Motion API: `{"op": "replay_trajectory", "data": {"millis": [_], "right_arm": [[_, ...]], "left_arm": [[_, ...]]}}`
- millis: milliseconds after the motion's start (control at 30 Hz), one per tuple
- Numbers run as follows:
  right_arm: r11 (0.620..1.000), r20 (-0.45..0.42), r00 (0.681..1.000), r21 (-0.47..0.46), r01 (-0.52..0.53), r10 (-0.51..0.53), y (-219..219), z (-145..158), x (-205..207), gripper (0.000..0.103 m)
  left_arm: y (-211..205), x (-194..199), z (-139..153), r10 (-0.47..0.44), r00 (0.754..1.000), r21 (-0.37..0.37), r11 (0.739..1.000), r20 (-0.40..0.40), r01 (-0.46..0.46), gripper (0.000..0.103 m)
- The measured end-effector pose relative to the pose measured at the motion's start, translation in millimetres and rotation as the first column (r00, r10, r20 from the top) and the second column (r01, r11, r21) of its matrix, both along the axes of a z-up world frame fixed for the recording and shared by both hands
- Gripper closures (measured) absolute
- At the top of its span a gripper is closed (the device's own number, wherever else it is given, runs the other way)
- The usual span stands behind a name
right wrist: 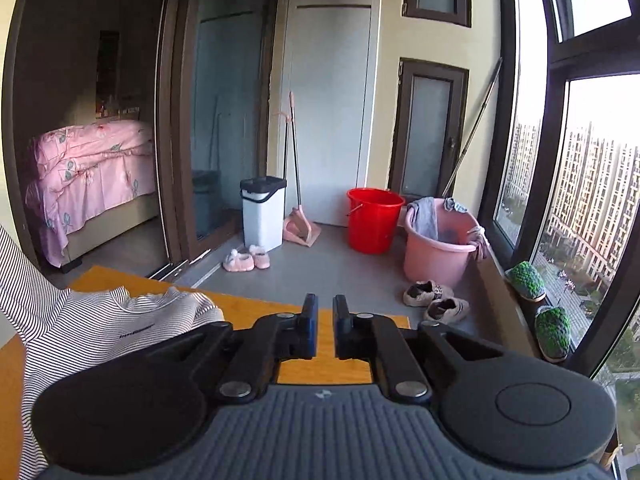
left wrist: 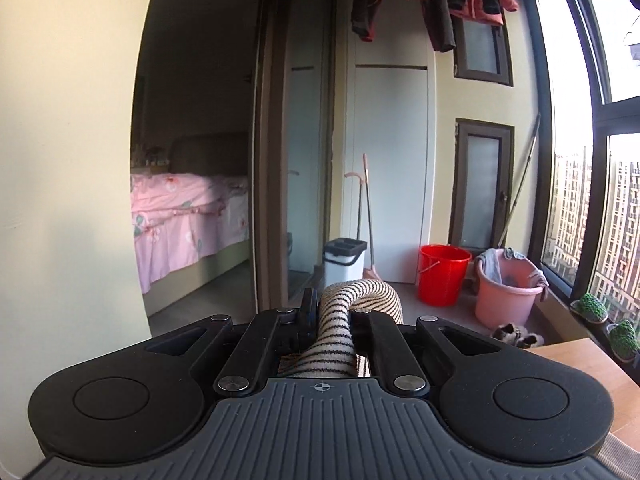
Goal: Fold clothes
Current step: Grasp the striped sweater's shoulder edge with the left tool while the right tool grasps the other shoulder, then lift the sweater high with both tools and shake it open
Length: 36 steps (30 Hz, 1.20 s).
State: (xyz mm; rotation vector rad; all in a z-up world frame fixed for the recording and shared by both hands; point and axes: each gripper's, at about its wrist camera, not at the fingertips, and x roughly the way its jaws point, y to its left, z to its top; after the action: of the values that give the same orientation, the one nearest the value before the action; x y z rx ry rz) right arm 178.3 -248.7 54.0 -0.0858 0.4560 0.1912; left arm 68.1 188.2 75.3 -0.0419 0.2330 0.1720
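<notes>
Left gripper [left wrist: 334,312] clenched on striped garment [left wrist: 340,320]. Right gripper [right wrist: 325,316] released, empty, above wooden bench [right wrist: 256,308]. Lower centre: red bucket [right wrist: 374,220], pink tub [right wrist: 440,246], slippers [right wrist: 436,300] on floor.

The striped top [right wrist: 92,320] is soft knit cloth, finely ribbed, matt; a roll of it [left wrist: 340,320] shows the weave coarser up close. The surface [right wrist: 256,308] looks like smooth wood with a low sheen. Each hand-held gripper [right wrist: 325,320] is matt black plastic with bright metal rivets and a ridged grey base. The red bucket [right wrist: 374,220] is glossy plastic, the pink tub [right wrist: 436,252] duller plastic. The floor [right wrist: 340,264] is smooth and matt grey.
</notes>
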Motion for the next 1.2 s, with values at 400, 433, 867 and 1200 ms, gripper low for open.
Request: {"op": "replay_trajectory", "data": {"millis": [400, 433, 867, 1200], "right_arm": [[0.997, -0.27, 0.959, 0.014, -0.08, 0.081, 106, -108, 111, 0.063], [0.997, -0.282, 0.956, 0.008, -0.081, 0.08, 113, -115, 119, 0.061], [0.989, -0.158, 0.983, -0.096, -0.113, 0.097, 112, -105, 81, 0.099], [0.999, 0.204, 0.979, -0.046, 0.029, -0.019, 3, 24, -25, 0.099]], "left_arm": [[-6, 4, -25, -0.047, 0.998, -0.02, 0.999, -0.031, 0.046, 0.095], [-4, 5, -25, -0.048, 0.998, -0.024, 0.999, -0.028, 0.047, 0.095], [23, 12, -22, 0.049, 0.999, -0.031, 0.998, -0.003, -0.049, 0.095], [22, 9, 13, 0.07, 0.992, -0.027, 0.997, 0.102, -0.068, 0.095]]}}
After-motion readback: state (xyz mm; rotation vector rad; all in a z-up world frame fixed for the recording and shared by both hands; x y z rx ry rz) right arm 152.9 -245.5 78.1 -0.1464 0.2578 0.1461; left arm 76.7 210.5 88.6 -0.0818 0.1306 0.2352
